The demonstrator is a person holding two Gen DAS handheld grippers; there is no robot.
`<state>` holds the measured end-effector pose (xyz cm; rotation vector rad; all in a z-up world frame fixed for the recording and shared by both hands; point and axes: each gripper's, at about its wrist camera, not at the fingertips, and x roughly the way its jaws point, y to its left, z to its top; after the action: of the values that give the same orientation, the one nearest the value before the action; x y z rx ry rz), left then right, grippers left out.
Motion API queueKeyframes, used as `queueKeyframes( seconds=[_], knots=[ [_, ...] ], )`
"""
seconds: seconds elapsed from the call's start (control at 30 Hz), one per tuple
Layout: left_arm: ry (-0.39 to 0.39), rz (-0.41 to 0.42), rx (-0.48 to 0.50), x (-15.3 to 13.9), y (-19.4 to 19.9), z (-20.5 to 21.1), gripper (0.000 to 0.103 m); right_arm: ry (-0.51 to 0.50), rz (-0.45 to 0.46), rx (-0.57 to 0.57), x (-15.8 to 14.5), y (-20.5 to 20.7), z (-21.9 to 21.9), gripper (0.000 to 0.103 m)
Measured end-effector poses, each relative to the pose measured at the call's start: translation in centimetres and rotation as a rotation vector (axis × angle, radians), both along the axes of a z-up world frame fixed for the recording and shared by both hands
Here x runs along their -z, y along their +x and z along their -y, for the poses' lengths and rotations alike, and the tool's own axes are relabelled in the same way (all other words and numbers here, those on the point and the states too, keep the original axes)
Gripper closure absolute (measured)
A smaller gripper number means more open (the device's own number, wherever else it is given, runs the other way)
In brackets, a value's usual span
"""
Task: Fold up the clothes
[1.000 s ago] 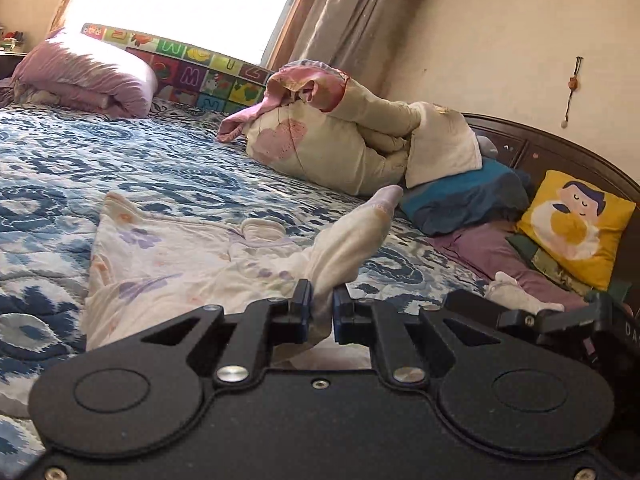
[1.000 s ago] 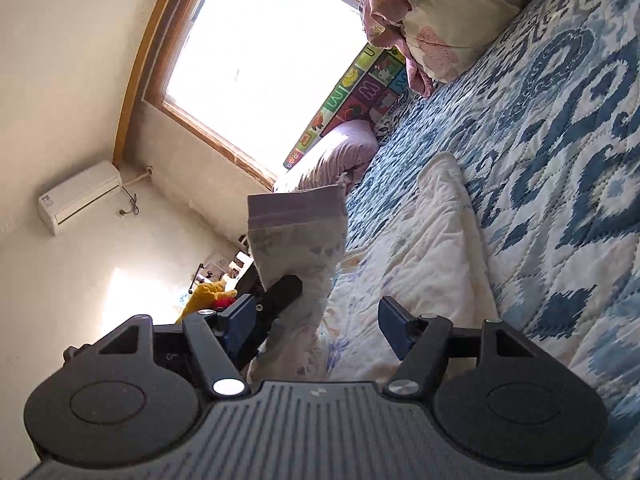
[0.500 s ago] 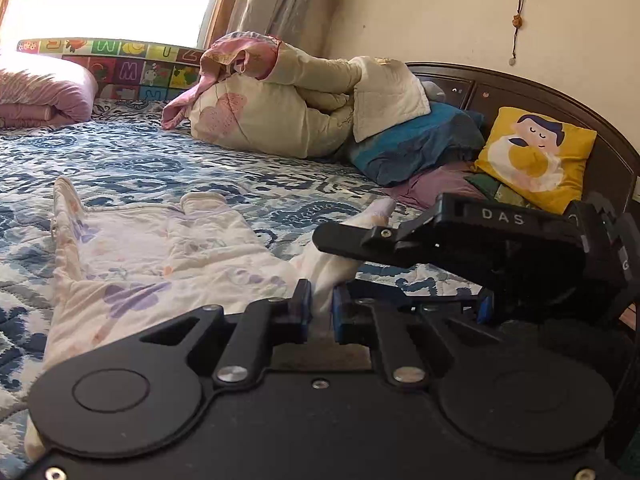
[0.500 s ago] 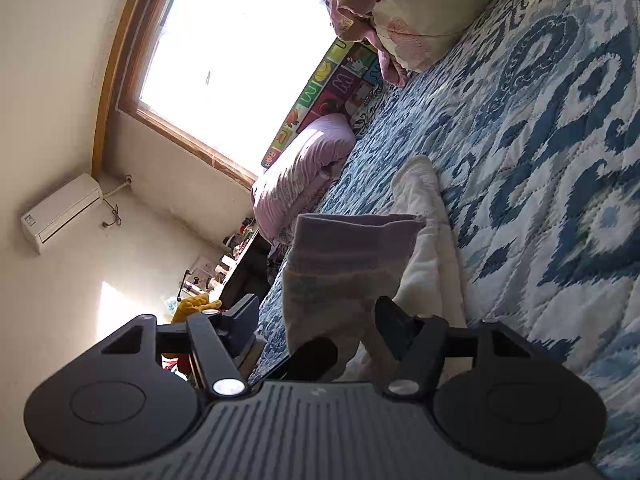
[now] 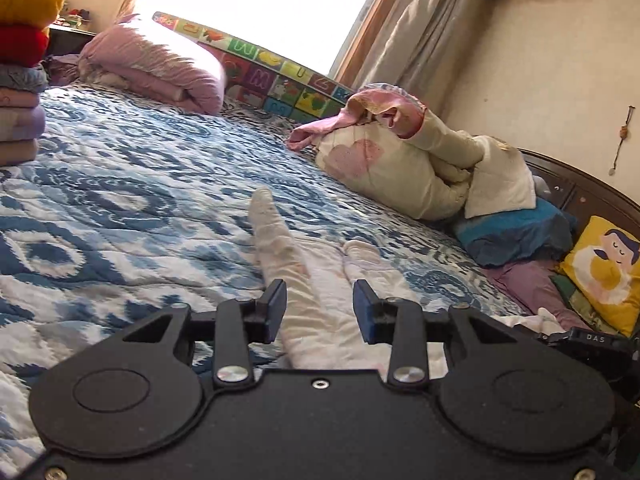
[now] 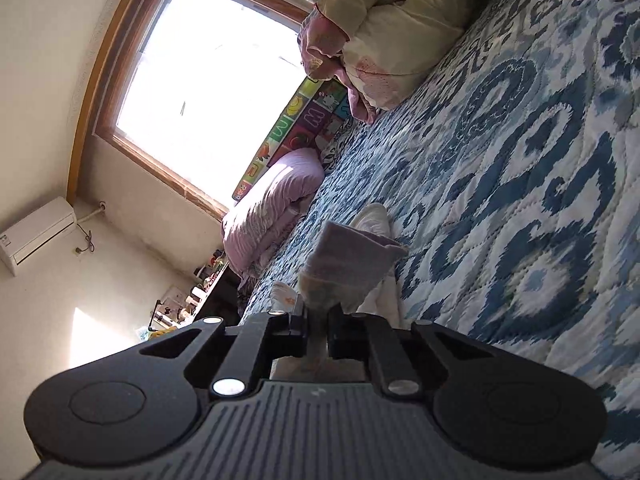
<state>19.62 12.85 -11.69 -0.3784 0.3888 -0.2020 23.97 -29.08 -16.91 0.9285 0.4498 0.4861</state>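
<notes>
A pale cream garment with faint purple print (image 5: 320, 292) lies on the blue and white patterned quilt (image 5: 120, 208), two long narrow parts stretching away from me. My left gripper (image 5: 320, 310) is open just above it, jaws apart and empty. My right gripper (image 6: 318, 330) is shut on a cuffed end of the same garment (image 6: 352, 264), which stands up between the jaws; the rest of the cloth trails on the quilt (image 6: 520, 200). The right gripper's body shows at the right edge of the left wrist view (image 5: 592, 340).
A stack of folded clothes (image 5: 20, 72) stands at the far left. A rolled pink blanket (image 5: 160, 68), a cream bundle of bedding (image 5: 400, 160), a blue pillow (image 5: 516, 232) and a yellow cushion (image 5: 604, 272) lie along the far side and headboard.
My left gripper has opened and let go of the garment end, then swung left. My right gripper has shut on the cuffed end it was open around.
</notes>
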Motion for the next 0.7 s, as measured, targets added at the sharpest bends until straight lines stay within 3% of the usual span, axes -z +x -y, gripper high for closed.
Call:
queueKeyframes(
  seconds=[0.13, 0.3, 0.37, 0.43, 0.47, 0.5, 0.53, 0.57, 0.63, 0.7],
  knots=[
    [0.058, -0.013, 0.111, 0.6, -1.0, 0.6, 0.069, -0.003, 0.01, -0.001, -0.1, 1.3, 0.1, 0.092],
    [0.2, -0.079, 0.284, 2.6, -1.4, 4.7, 0.081, -0.001, 0.042, 0.0, -0.6, 2.5, 0.2, 0.092],
    [0.274, -0.117, 0.346, 3.8, -1.4, 6.8, 0.082, 0.002, 0.051, 0.003, -0.7, 3.0, 0.3, 0.092],
    [0.402, -0.121, 0.365, 4.8, -1.6, 8.8, 0.08, 0.001, 0.034, 0.008, -0.4, 3.9, 0.4, 0.092],
    [0.43, -0.116, 0.369, 5.2, -1.7, 9.3, 0.072, -0.004, 0.029, 0.006, -0.4, 4.1, 0.4, 0.092],
    [0.405, -0.118, 0.379, 5.1, -1.6, 9.2, 0.055, -0.009, 0.025, 0.003, -0.3, 4.4, 0.4, 0.092],
    [0.357, -0.121, 0.393, 4.8, -1.5, 8.9, 0.051, -0.014, 0.02, 0.0, -0.3, 4.7, 0.4, 0.092],
    [0.31, -0.124, 0.406, 4.5, -1.4, 8.6, 0.051, -0.019, 0.015, -0.003, -0.2, 5.0, 0.3, 0.092],
    [0.286, -0.124, 0.415, 3.7, -1.3, 7.9, 0.051, -0.03, 0.006, -0.008, -0.2, 5.5, 0.3, 0.092],
    [0.222, -0.117, 0.378, 2.8, -1.3, 6.3, 0.052, -0.04, -0.004, -0.014, -0.1, 6.1, 0.2, 0.092]
  ],
)
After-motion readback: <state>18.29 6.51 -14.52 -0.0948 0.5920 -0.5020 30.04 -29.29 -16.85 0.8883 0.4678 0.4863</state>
